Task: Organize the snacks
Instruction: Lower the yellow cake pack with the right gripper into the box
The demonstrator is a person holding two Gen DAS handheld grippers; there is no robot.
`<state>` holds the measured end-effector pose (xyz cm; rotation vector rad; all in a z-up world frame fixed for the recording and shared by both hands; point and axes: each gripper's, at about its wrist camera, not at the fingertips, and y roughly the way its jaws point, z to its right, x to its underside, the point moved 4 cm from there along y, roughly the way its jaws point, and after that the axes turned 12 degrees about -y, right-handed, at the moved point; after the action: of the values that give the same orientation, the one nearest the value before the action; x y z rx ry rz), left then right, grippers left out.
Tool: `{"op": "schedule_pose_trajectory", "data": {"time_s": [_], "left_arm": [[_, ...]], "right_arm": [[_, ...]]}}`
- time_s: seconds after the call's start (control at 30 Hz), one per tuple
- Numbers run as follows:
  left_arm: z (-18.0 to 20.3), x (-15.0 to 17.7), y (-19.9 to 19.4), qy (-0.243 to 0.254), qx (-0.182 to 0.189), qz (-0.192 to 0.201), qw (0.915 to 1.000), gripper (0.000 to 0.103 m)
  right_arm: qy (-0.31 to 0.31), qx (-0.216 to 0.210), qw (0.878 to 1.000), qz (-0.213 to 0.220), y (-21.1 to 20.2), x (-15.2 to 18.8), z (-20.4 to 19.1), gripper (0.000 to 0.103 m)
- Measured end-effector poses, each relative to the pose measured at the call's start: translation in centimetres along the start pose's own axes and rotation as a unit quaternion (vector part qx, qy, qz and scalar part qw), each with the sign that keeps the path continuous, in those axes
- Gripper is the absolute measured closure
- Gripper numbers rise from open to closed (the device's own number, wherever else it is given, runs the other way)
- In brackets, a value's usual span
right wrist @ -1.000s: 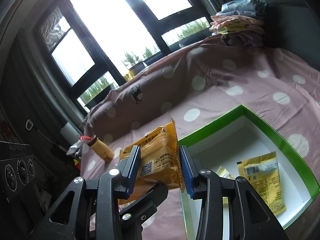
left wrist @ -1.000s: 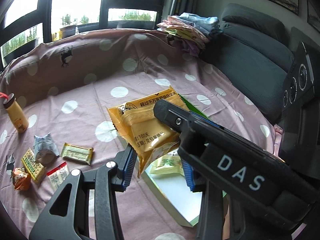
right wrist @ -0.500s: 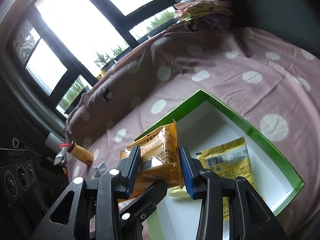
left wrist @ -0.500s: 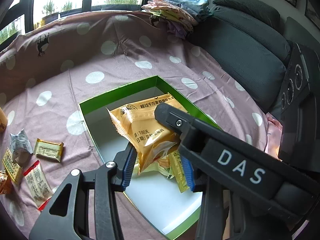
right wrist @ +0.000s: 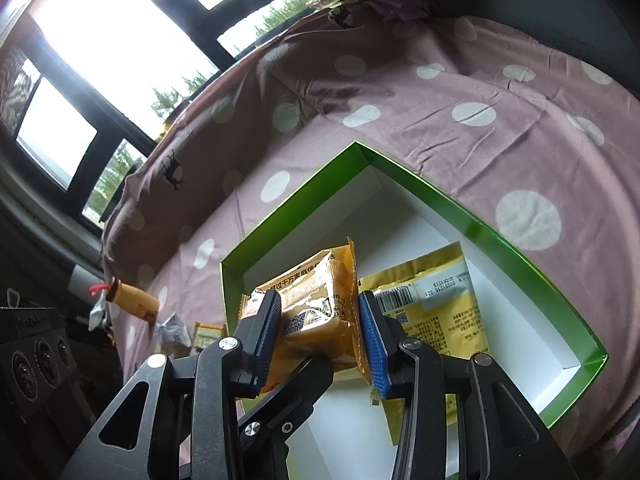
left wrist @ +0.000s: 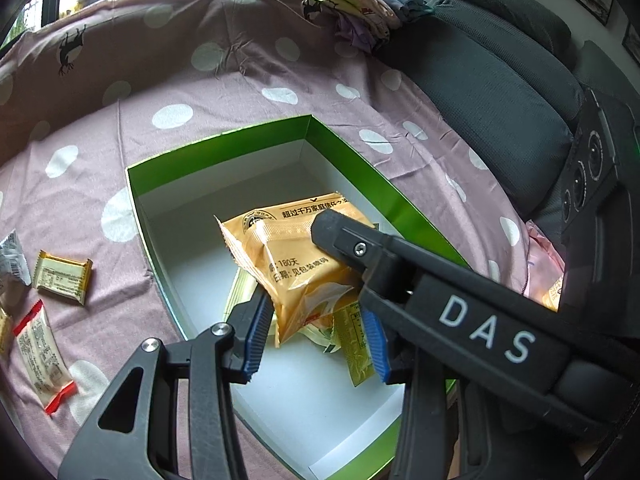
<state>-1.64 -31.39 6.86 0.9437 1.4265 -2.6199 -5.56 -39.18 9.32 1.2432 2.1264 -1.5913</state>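
Observation:
An orange snack packet [right wrist: 316, 300] hangs over the green-rimmed white box [right wrist: 480, 220], and my right gripper [right wrist: 320, 328] is shut on it. In the left wrist view the same packet [left wrist: 288, 256] shows one right finger [left wrist: 348, 240] across its top. My left gripper [left wrist: 316, 340] is open around the packet's lower corner. Its left pad touches the wrapper and its right pad stands clear. A yellow packet [right wrist: 440, 312] and a pale one [left wrist: 240, 292] lie on the box floor under the orange packet.
Loose snacks lie on the dotted pink sheet left of the box: a gold bar [left wrist: 62, 278], a red-ended white packet [left wrist: 40, 356], a grey one [left wrist: 12, 256]. A small bottle [right wrist: 134, 300] lies further left. Folded clothes [left wrist: 360, 4] and dark cushions [left wrist: 500, 80] stand behind.
Both grippers have moved together with the orange packet from beside the box to over its inside, sinking and tilting downward. Neither gripper's jaws have visibly changed.

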Motion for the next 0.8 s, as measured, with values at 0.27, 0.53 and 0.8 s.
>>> {"op": "schedule_pose_trajectory", "data": {"time_s": [0.27,0.53,0.8], "left_arm": [[-0.7,0.1,1.5,-0.018,0.022,-0.028,0.9992,0.061],[-0.7,0.2,2.0,-0.028,0.037,-0.039,0.9982,0.061],[-0.7,0.3,2.3,-0.025,0.029,-0.041,0.9984,0.061]], "right_arm": [[-0.001,0.029,0.999,-0.021,0.9,0.3,0.4,0.060],[0.001,0.047,0.999,-0.026,0.8,0.4,0.7,0.060],[0.003,0.051,0.998,-0.034,1.2,0.5,0.7,0.060]]}}
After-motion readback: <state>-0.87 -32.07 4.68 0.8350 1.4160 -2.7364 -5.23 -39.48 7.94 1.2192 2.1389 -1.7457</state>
